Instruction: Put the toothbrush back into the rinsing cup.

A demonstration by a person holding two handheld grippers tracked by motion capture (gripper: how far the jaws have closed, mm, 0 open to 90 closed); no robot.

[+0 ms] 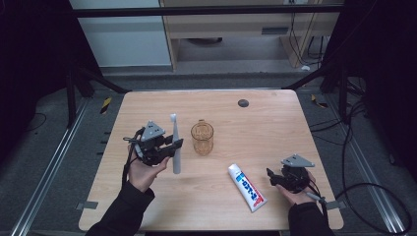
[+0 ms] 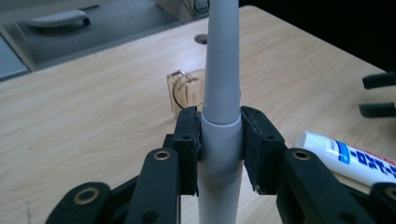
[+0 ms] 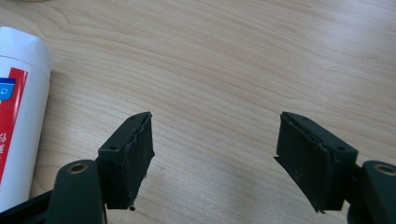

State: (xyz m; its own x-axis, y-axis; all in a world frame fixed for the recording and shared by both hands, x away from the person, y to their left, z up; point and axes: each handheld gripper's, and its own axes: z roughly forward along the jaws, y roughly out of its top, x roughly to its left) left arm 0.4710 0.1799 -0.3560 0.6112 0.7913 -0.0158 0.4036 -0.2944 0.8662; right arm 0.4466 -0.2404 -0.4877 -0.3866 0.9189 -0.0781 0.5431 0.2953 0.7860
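Left gripper (image 1: 172, 146) clamped on the grey plastic electric toothbrush (image 1: 175, 147), left of centre in the high view, beside the amber glass cup (image 1: 202, 137). Right gripper (image 3: 215, 158) jaws apart, nothing between, lower right near the white toothpaste tube (image 1: 247, 187).

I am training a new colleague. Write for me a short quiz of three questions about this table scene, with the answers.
1. True or false: the left gripper is shut on the grey toothbrush.
2. Which thing lies nearest the right gripper?
A. the amber cup
B. the toothpaste tube
C. the dark round spot at the far side of the table
3. Fill in: the right gripper's jaws are ____, with nothing between them.

Key: 1 true. 2 B. 3 open.
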